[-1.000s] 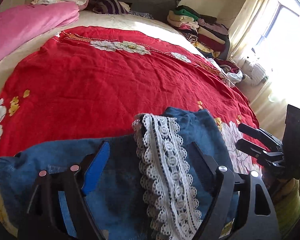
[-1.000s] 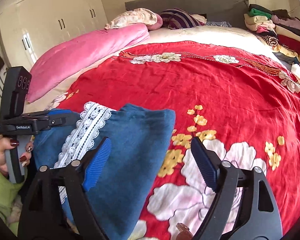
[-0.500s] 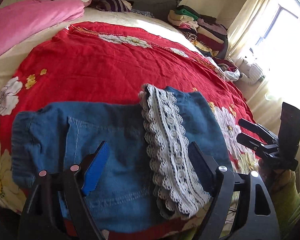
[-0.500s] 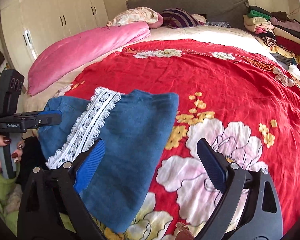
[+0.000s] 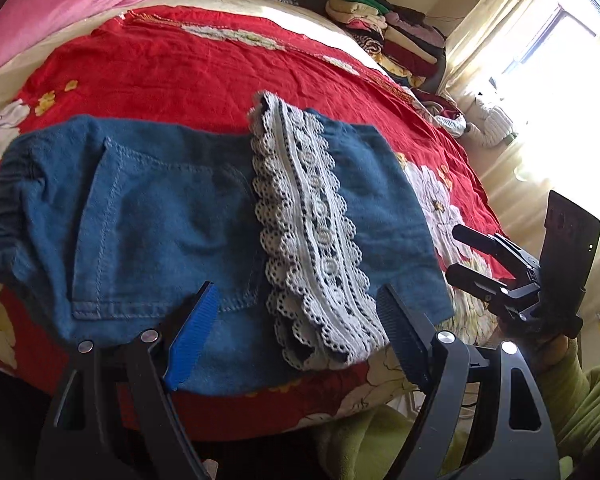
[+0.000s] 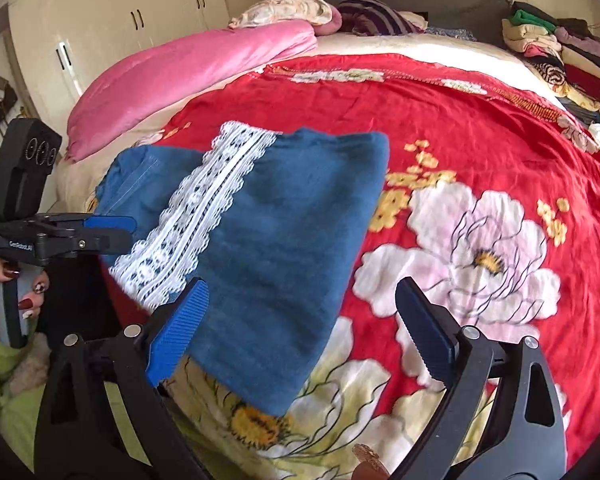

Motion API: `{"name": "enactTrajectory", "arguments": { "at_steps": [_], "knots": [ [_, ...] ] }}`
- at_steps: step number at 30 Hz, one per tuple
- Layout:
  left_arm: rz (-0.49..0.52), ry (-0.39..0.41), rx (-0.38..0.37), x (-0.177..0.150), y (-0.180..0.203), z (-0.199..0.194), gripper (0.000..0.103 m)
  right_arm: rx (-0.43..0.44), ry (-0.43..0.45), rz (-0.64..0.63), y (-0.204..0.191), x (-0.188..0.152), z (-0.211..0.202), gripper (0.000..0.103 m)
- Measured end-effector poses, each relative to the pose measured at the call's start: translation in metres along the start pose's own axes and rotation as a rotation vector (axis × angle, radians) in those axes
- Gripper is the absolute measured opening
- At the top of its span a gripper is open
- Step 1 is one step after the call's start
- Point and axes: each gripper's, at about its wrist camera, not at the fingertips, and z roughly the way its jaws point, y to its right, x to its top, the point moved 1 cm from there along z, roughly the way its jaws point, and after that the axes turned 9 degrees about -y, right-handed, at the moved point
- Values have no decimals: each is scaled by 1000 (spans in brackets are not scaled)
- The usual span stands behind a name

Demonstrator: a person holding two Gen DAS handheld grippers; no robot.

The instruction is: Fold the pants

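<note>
1. Both grippers have drawn back from the folded denim pants [image 5: 204,216], which lie near the bed edge on the red bedspread [image 5: 172,64].
2. Left gripper [image 5: 296,328] and right gripper [image 6: 300,328] stand wide apart, grasping nothing.
3. Risk: the lace-trimmed hem [image 5: 312,224] could slide off if bumped.

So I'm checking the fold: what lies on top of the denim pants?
A white lace-trimmed layer lies folded across the blue denim pants. Below them only the red floral bedspread shows; whatever the folded layers cover is hidden.

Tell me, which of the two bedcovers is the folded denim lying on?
The folded denim lies on the red flowered bedspread, near its front edge; the pink quilt lies bunched along the bed's far side, apart.
</note>
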Motion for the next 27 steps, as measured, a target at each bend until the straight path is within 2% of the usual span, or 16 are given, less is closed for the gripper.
{"name": "enactTrajectory", "arguments": {
  "at_steps": [4,9,11,12,13,15,17,22,27],
  "knots": [
    [2,-29,4,-5,4,8,80,9,-20,10,-2,-9,5,89],
    [-11,-27,21,-8,9,15,80,21,-50,30,-1,-15,15,89],
    [-2,-35,36,-9,13,21,76,22,-61,38,-1,-16,20,89],
    [8,-41,48,-10,16,25,64,23,-66,43,-1,-17,22,89],
    [19,-49,54,-11,18,29,46,25,-70,49,-1,-18,24,89],
    [31,-50,55,-12,19,33,24,31,-76,55,-2,-20,27,89],
    [57,-38,69,-12,21,29,17,28,-78,45,-5,-20,28,89],
    [81,-22,96,-17,19,13,15,28,-57,26,-11,-19,19,89],
    [67,-56,102,-19,13,24,21,-19,66,-51,-25,-10,-3,89]
  ]
}}
